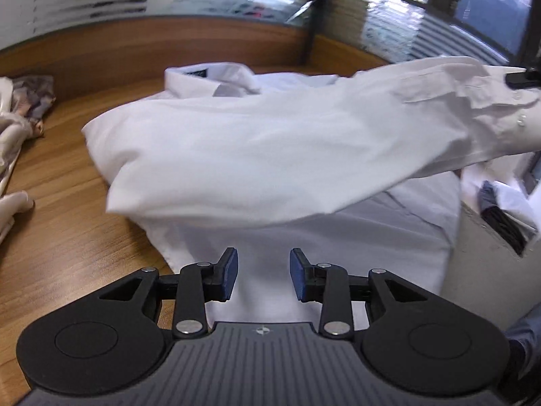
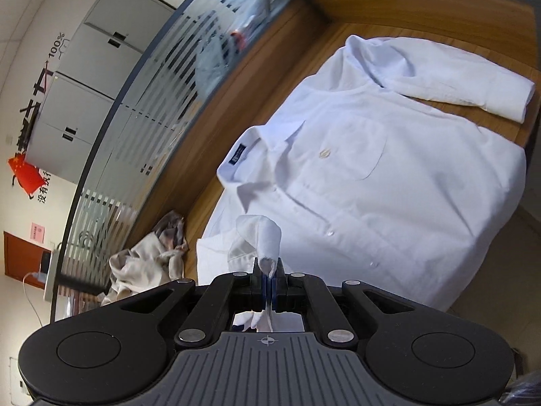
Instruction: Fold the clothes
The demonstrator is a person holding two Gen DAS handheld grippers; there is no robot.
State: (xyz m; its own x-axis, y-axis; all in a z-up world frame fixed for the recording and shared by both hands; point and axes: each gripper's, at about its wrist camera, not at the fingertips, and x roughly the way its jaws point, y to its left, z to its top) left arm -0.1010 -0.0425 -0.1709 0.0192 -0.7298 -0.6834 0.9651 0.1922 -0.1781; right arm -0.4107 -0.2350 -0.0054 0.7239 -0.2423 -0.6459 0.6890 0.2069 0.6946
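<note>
- We are looking at a white long-sleeved cotton dress shirt lying face up on the brown wood-grain surface, filling the centre and right of the right wrist view, its collar toward the middle of the frame with a dark label inside.
- We are seeing one sleeve lying folded back at the upper right of that view, its cuff end resting on the bare wood.
- We are pinching a bit of the shirt's white fabric, its cuff edge, with the right hand-held gripper; its blue pads are pressed together on the cloth, which is curling upward above the fingertips.
- In the left wrist view we are seeing the other sleeve stretching across the middle of the frame, raised above the shirt body, its far end rising to the right edge.
- We are holding the left hand-held gripper at the bottom centre of its view with its blue pads spread apart and nothing between them; the shirt's lower part is lying beneath.
- A crumpled beige and patterned cloth is lying on the surface at the lower left of the right wrist view, apart from the shirt.
- A frosted striped glass partition is running along the far edge of the surface.
</note>
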